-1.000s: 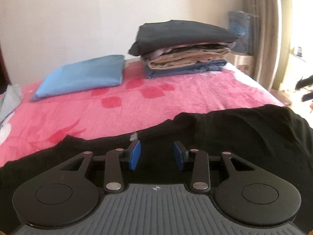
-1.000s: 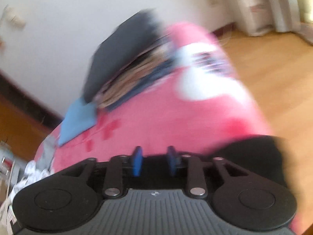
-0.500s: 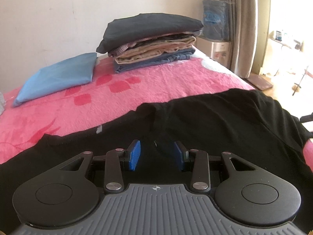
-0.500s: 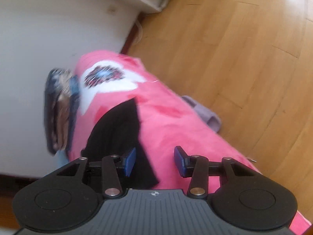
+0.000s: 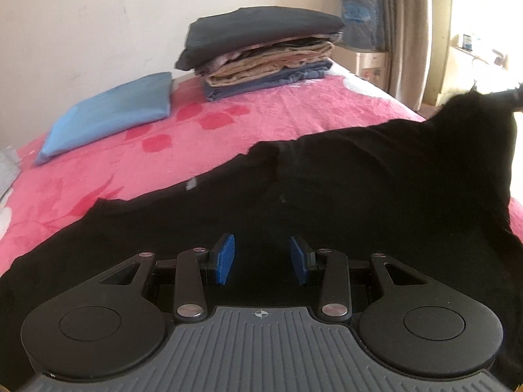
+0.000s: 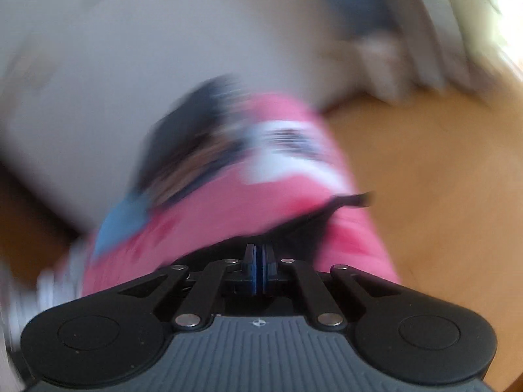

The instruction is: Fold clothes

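A black garment (image 5: pixel 359 189) lies spread across the near part of a bed covered by a pink blanket (image 5: pixel 261 114) with red and white patterns. Its far right corner is lifted off the bed, rising to a peak at the right edge of the left wrist view, where a dark claw tip meets it.

The left claw (image 5: pixel 262 259) hovers just above the middle of the black cloth, its blue pads (image 5: pixel 225 258) apart with nothing pressed between them; it is released.

The right claw (image 6: pixel 259 268) is clenched, its blue pads together. Black fabric starts right at the pads and runs away to the right in a taut edge, so it appears to grip the garment's edge, though the view is badly blurred.

Farther up the bed, near the wall, sits a stack of folded clothes (image 5: pixel 261 49): a dark piece on top, beige ones in the middle, a blue one beneath. A folded light blue cloth (image 5: pixel 108 114) lies to its left. Beyond the bed stand a curtain (image 5: pixel 398 32) and a wooden floor (image 6: pixel 441 179).
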